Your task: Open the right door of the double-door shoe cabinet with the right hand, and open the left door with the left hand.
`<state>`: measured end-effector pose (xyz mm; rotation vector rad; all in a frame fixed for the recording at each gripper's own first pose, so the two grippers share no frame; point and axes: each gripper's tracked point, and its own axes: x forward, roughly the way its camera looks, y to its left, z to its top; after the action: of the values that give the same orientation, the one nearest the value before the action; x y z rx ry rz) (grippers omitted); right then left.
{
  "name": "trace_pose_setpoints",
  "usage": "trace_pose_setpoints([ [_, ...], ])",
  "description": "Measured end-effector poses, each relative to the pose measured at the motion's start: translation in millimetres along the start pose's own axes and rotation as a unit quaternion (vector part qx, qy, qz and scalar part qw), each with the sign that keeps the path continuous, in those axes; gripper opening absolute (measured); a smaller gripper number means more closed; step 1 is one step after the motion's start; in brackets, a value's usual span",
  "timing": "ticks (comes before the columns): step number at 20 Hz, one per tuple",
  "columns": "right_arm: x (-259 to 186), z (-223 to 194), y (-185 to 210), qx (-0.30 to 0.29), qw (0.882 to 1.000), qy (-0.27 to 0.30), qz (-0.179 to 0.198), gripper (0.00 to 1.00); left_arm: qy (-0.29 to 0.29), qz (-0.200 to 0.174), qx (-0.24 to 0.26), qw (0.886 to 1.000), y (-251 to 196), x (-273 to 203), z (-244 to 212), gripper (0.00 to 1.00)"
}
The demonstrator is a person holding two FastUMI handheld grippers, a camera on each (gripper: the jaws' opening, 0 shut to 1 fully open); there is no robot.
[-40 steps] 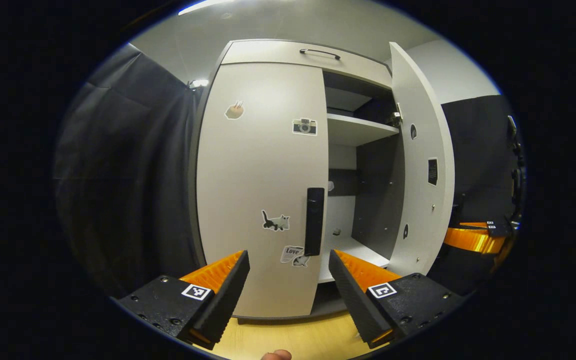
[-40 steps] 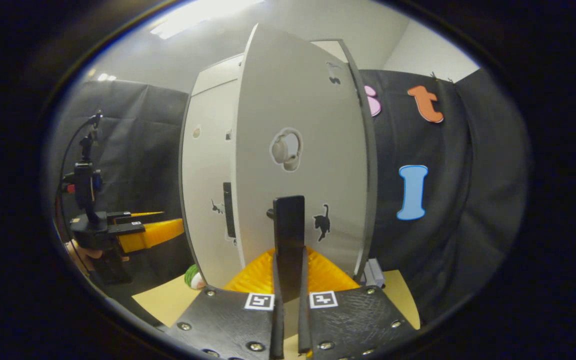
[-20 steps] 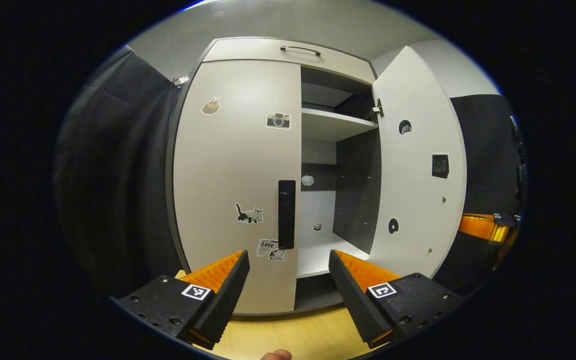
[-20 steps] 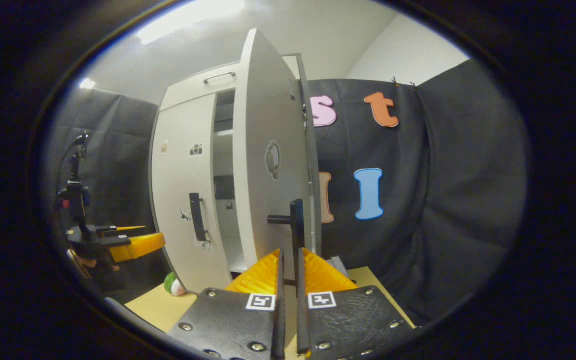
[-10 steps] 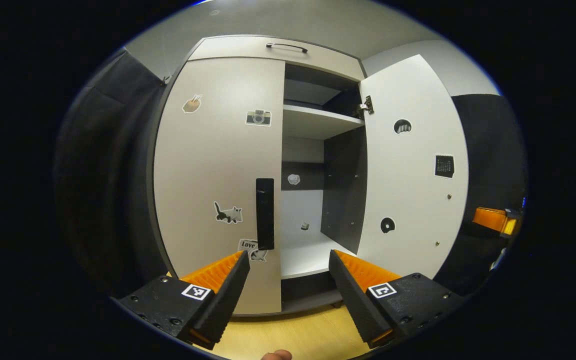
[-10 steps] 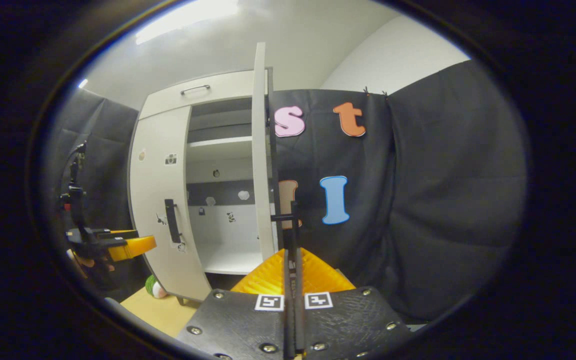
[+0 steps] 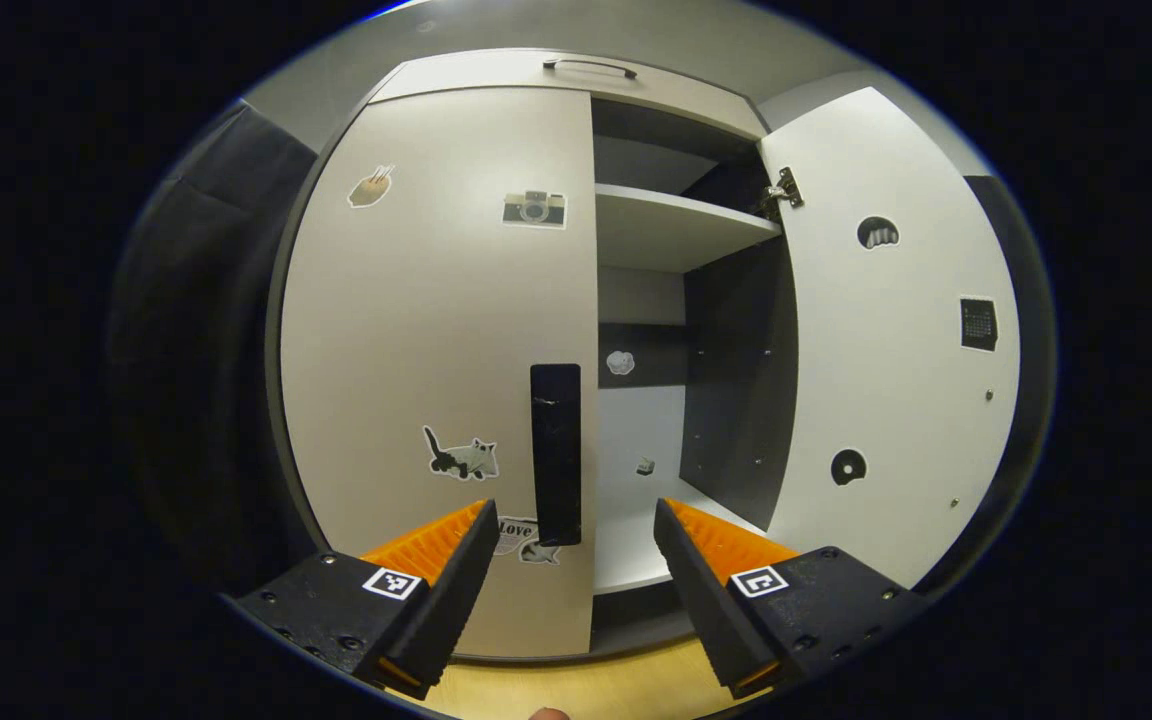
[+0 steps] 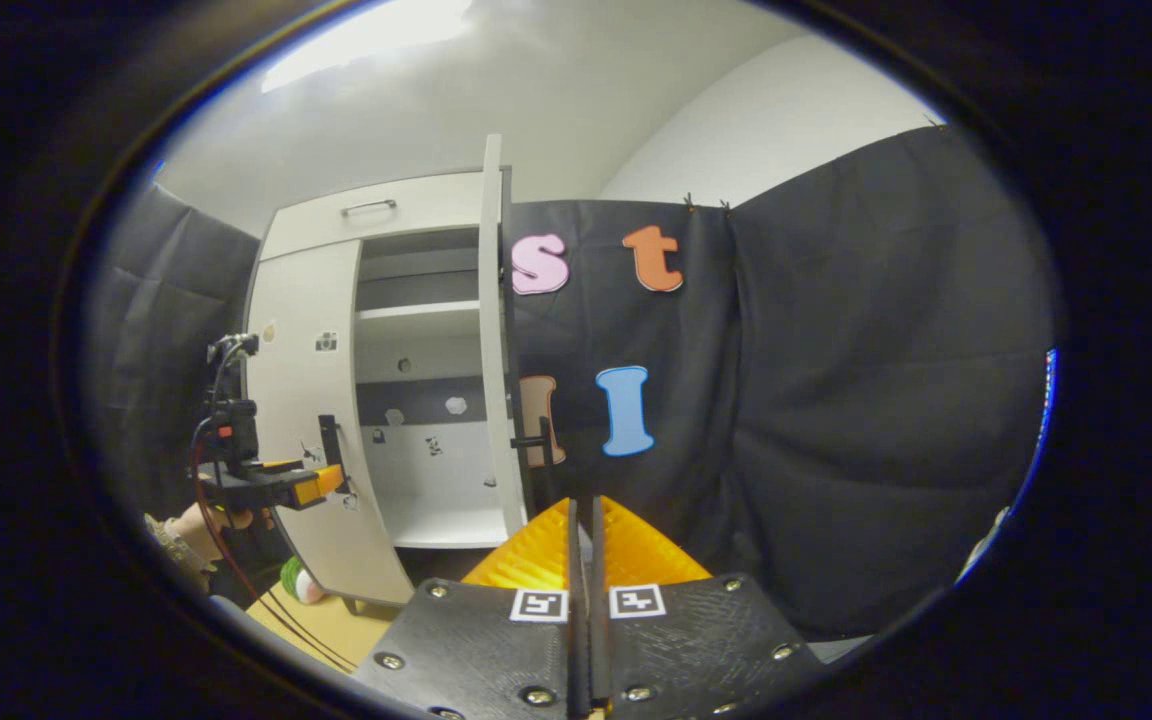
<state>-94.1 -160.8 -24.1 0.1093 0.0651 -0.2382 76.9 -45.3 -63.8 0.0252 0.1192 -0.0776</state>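
Right door (image 7: 896,330) swung open, right gripper (image 8: 584,520) pinched empty clear of it; left gripper (image 7: 568,545) spread wide before the left door's handle (image 7: 556,452), needs advancing and clamping.

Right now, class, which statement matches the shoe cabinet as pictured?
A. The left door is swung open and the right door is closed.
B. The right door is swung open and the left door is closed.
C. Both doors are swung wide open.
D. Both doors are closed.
B: the right door stands swung out, baring the shelf, while the left door lies flush, its handle ahead of the open left gripper.
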Motion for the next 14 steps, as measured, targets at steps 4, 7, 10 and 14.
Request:
trace_pose_setpoints([
  [4, -19, -3, -13, -0.012, 1.000, 0.005, -0.028, 0.01, 0.004, 0.013, 0.010, 1.000, 7, 28, -4, 0.83],
  [7, -27, -11, -17, -0.012, 0.999, 0.019, -0.040, 0.01, 0.003, 0.019, 0.013, 1.000, 11, 44, -4, 0.79],
  [10, -31, -16, -21, -0.017, 0.998, 0.028, -0.049, 0.01, 0.004, 0.015, 0.006, 1.000, 7, 49, -6, 0.78],
  [14, -30, -19, -20, -0.021, 0.998, 0.034, -0.050, 0.01, 0.009, 0.017, 0.011, 1.000, 7, 56, -9, 0.68],
])
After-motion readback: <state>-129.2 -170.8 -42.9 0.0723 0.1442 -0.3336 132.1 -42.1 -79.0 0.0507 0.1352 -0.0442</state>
